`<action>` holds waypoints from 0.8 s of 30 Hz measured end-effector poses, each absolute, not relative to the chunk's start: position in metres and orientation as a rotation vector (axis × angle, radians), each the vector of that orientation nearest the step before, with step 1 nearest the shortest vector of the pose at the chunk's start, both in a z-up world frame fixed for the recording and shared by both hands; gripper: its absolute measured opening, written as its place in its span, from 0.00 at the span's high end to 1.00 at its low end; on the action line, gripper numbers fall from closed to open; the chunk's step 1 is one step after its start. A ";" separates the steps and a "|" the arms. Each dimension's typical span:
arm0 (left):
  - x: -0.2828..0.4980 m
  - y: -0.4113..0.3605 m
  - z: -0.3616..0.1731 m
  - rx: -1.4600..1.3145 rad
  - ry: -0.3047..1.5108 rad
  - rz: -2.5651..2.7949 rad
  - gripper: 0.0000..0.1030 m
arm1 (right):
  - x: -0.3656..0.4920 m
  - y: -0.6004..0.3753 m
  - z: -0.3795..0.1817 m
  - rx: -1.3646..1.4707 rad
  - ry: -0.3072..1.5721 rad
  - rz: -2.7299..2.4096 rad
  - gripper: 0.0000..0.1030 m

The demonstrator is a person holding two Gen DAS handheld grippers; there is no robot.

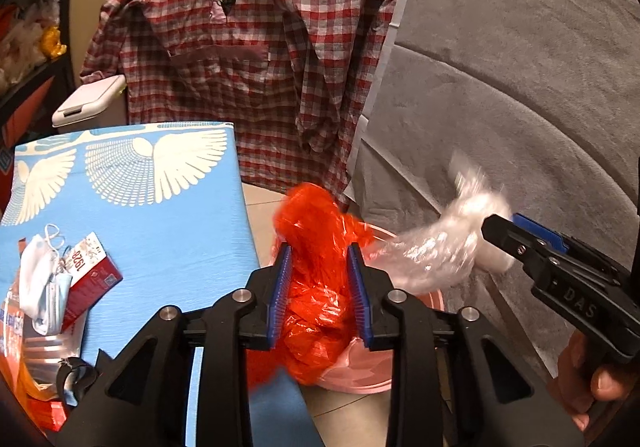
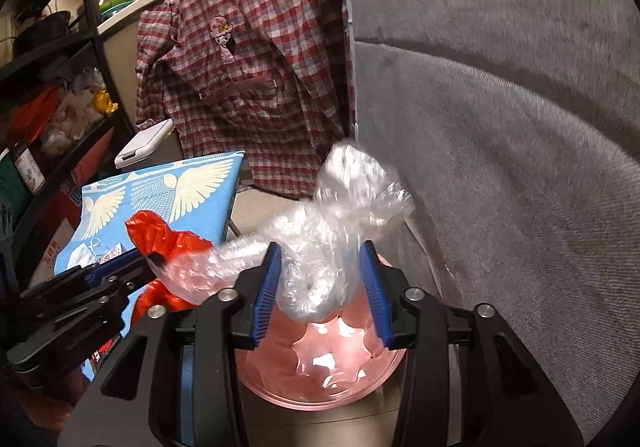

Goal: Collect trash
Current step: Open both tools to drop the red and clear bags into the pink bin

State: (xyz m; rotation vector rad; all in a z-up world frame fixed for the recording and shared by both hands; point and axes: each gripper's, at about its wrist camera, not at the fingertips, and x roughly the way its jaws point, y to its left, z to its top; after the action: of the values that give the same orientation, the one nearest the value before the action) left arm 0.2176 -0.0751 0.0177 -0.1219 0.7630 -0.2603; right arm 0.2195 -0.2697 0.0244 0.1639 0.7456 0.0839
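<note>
2 bags over pink bin (image 2: 320, 379): left gripper (image 1: 320, 287) half-open round red bag (image 1: 316, 255), right gripper (image 2: 322, 287) half-open round clear bag (image 2: 320, 239); you spread both wider, drop centred.

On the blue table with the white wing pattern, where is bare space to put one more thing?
The blue table is bare across its far half, over the wing print, and along the edge toward the pink bin. Its near left corner is crowded: face masks, a red card and packets lie together there. Above the bin, the red bag and clear bag fill the space.
</note>
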 end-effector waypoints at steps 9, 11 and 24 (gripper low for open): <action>0.216 -0.055 0.025 -0.158 0.749 -0.253 0.72 | 0.221 -0.267 0.024 0.175 0.745 0.092 0.53; 0.214 -0.052 0.027 -0.157 0.741 -0.252 0.72 | 0.220 -0.265 0.025 0.175 0.738 0.097 0.53; 0.190 0.000 0.051 -0.138 0.687 -0.208 0.72 | 0.198 -0.234 0.040 0.134 0.632 0.163 0.53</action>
State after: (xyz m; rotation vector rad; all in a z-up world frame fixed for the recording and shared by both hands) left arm 0.1897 0.0000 0.0512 -0.1375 0.6872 -0.2084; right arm 0.1985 -0.2339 0.0395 0.1344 0.6321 0.1633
